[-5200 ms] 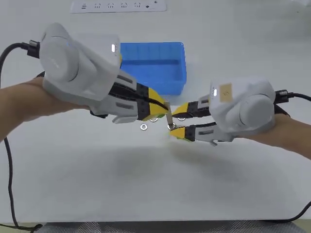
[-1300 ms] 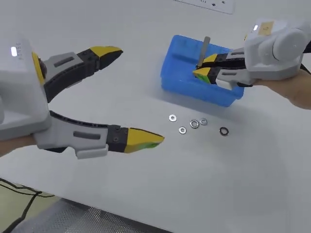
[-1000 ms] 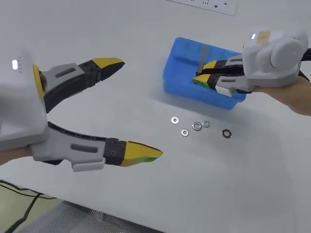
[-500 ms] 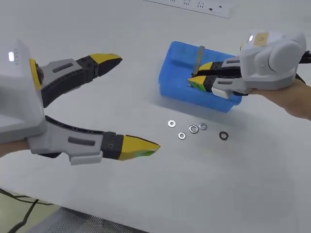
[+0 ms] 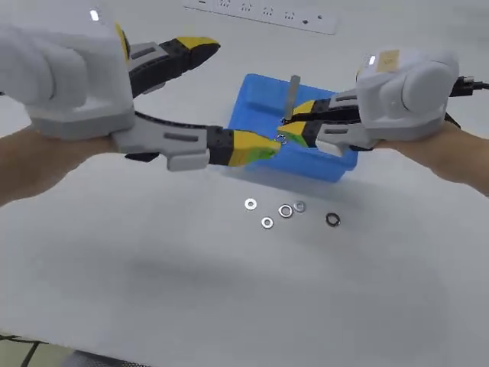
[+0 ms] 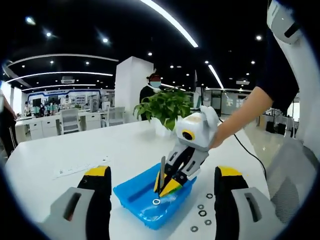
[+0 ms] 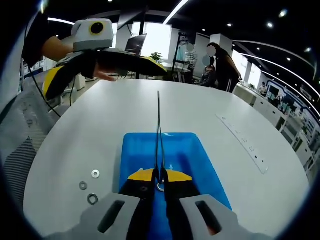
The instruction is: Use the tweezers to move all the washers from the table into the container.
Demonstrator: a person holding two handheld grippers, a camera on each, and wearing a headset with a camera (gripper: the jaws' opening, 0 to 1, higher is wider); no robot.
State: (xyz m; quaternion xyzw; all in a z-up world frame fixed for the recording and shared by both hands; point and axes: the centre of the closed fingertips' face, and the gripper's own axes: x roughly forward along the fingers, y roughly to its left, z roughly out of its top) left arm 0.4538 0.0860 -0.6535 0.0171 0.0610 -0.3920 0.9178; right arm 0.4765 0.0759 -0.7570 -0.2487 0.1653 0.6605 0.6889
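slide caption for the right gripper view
Right hand-held gripper shut on slim metal tweezers above the blue plastic container

White power strip; potted plant

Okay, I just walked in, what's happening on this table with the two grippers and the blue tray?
A person is working two handheld grippers. The right gripper is shut on tweezers, which pinch one washer just above the blue container. The left gripper hovers beside it, its fingers wide open, holding nothing. Five loose washers lie on the table in front of the container.
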